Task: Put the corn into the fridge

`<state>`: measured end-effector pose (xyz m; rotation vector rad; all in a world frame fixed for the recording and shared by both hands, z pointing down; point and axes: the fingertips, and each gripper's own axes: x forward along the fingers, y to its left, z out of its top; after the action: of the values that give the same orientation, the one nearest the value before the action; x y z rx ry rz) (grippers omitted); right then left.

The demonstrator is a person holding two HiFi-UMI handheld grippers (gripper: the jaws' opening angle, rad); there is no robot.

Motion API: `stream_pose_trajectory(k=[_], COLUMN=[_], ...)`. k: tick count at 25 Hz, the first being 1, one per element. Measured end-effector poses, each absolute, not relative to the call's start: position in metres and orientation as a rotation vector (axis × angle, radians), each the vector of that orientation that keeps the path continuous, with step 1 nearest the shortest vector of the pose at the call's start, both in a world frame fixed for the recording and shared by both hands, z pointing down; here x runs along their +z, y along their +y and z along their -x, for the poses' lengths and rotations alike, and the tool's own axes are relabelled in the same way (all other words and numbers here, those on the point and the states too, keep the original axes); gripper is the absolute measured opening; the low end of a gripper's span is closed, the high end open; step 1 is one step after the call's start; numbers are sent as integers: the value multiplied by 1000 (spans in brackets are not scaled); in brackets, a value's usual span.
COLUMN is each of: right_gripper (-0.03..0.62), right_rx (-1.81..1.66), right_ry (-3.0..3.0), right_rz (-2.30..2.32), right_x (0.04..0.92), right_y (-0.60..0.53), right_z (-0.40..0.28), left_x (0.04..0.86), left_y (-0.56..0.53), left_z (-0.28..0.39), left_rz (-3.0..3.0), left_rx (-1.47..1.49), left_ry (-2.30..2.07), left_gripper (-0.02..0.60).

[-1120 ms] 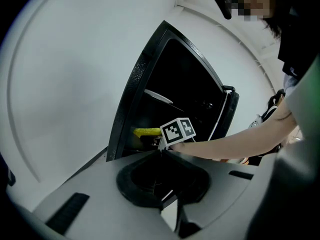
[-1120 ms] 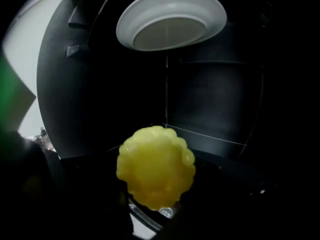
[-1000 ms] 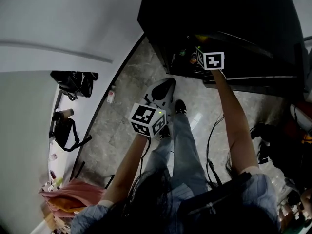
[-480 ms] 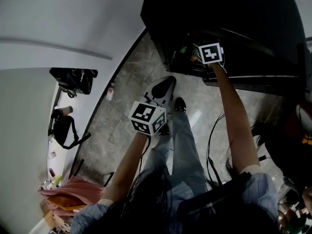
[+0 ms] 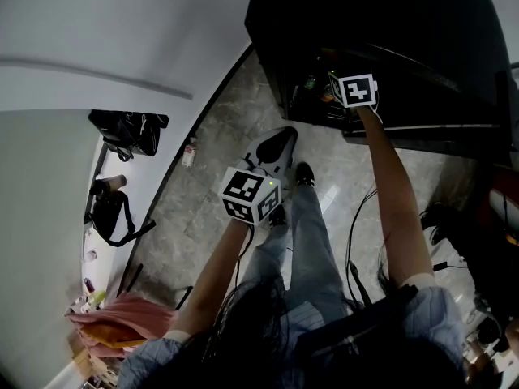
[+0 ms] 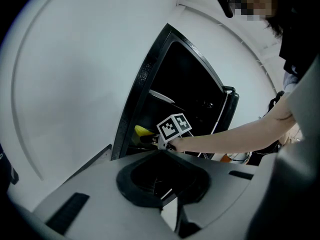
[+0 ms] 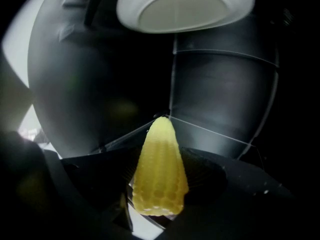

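Note:
A yellow corn cob (image 7: 160, 174) sticks out tip-first from my right gripper (image 7: 158, 204), which is shut on its thick end. The cob points into the dark inside of the black fridge (image 7: 100, 84). In the left gripper view the corn (image 6: 142, 131) shows just inside the open fridge (image 6: 165, 79), ahead of the right gripper's marker cube (image 6: 175, 126). From the head view the right gripper (image 5: 331, 89) reaches into the fridge (image 5: 381, 23). My left gripper (image 5: 272, 146) hangs low over the floor, shut and holding nothing.
A white round dish-like shape (image 7: 185, 6) sits high inside the fridge. The fridge door (image 6: 229, 115) stands open at the right. Black bags (image 5: 127, 130) lie on a white ledge at the left, a small bottle (image 5: 188, 154) on the floor, a pink cloth (image 5: 122, 322) lower left.
The right gripper with the corn has pushed slightly further into the fridge. The left gripper has hardly moved.

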<state>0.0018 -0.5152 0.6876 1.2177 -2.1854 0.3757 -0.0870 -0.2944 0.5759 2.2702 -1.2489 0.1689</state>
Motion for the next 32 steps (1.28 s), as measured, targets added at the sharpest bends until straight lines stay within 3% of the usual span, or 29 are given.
stream_pose_trajectory(k=[17, 32], right_gripper=[272, 270], right_rx=[398, 606], right_ry=[-2318, -2572], right_rz=[-1350, -1397], right_x=[619, 532], right_y=[-473, -370], right_z=[-16, -1], left_x=[542, 484], left_y=[-281, -251], left_z=[79, 81], left_rz=[-2355, -2416], left_rx=[171, 117], left_ry=[-1208, -1213], left_gripper=[18, 18])
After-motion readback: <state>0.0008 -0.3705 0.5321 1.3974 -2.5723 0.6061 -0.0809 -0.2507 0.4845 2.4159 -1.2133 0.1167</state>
